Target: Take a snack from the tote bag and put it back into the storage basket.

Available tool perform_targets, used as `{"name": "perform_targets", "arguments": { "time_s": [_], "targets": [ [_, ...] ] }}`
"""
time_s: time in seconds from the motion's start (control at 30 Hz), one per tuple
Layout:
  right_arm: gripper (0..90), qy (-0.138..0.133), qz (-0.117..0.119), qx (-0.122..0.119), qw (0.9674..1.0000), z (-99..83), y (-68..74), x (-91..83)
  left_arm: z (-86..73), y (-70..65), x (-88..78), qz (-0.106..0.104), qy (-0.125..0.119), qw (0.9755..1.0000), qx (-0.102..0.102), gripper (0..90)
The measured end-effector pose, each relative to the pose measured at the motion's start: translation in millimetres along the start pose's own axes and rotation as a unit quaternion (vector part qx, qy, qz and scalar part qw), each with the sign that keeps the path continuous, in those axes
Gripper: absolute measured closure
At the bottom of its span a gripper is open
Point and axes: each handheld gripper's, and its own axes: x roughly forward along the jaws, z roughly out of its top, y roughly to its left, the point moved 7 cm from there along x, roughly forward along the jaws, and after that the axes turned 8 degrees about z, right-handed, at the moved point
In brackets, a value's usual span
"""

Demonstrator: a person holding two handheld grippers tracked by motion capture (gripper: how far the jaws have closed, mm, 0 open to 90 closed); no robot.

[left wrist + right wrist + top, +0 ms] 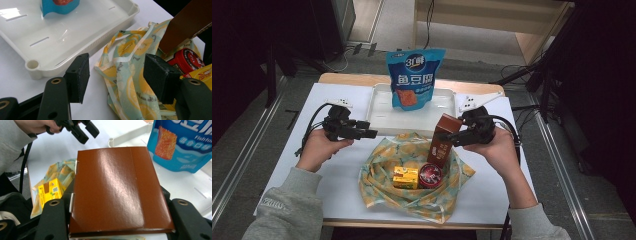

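Between the jaws of my right gripper point(460, 136) stands one brown carton point(444, 139), clamped at its upper part with a pad pressed on either side; in the right gripper view its glossy brown face point(112, 187) lies between the two black jaws. The carton is upright, its foot down in the one yellow-and-green patterned cloth bag point(382, 162) that lies open on the white table point(297, 150) in front of me. Inside that bag lie two more items: one yellow box point(405, 177) and, touching it on the right, one round red tin point(430, 175), both just beside the carton's base. My left gripper point(362, 132) is held above the table to the left of the bag with its jaws wide apart and nothing between the pads; in the left gripper view they frame the bag's edge point(127, 75). Beyond the bag rests one white tray point(384, 117), and in it stands one blue snack pouch point(414, 77), upright and well apart from the carton.
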Motion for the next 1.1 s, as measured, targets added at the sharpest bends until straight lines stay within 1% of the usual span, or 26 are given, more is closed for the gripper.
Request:
{"name": "perform_targets", "arguments": {
  "time_s": [0.23, 0.33, 0.43, 0.57, 0.63, 0.67, 0.9, 1.1],
  "targets": [
    [43.3, 0.000, -0.007, -0.006, 1.0000, 16.3, 1.9, -8.8, -0.5, -1.3, 0.8, -0.002, 0.004, 1.0000, 0.003, 38.8],
    [43.4, -0.001, -0.008, -0.008, 0.9999, 20.7, 2.3, -11.4, -1.1, -1.7, 2.0, -0.002, 0.006, 1.0000, 0.004, 38.8],
    [43.5, -0.004, -0.001, -0.009, 1.0000, 29.9, 3.2, -16.0, -1.4, -1.5, 2.5, -0.003, 0.007, 1.0000, 0.005, 38.8],
    [43.6, -0.010, -0.005, -0.012, 0.9999, 40.7, 2.7, -20.7, -1.6, -2.4, 3.3, -0.005, 0.008, 0.9999, 0.005, 38.8],
    [43.6, -0.011, -0.005, -0.014, 0.9998, 43.2, 2.6, -21.5, -1.5, -2.5, 3.3, -0.005, 0.007, 1.0000, 0.005, 38.8],
    [43.6, -0.011, -0.007, -0.014, 0.9998, 47.6, 1.3, -22.7, -1.4, -2.6, 3.1, -0.005, 0.007, 1.0000, 0.004, 38.8],
    [43.7, -0.015, -0.012, -0.008, 0.9998, 60.1, -6.8, -24.8, -1.2, -2.7, 2.8, -0.006, 0.006, 1.0000, 0.004, 38.8],
    [43.7, -0.015, -0.023, -0.002, 0.9996, 66.3, -17.8, -22.3, -2.3, -3.2, 4.9, -0.001, 0.008, 0.9998, 0.016, 39.0]
  ]
}}
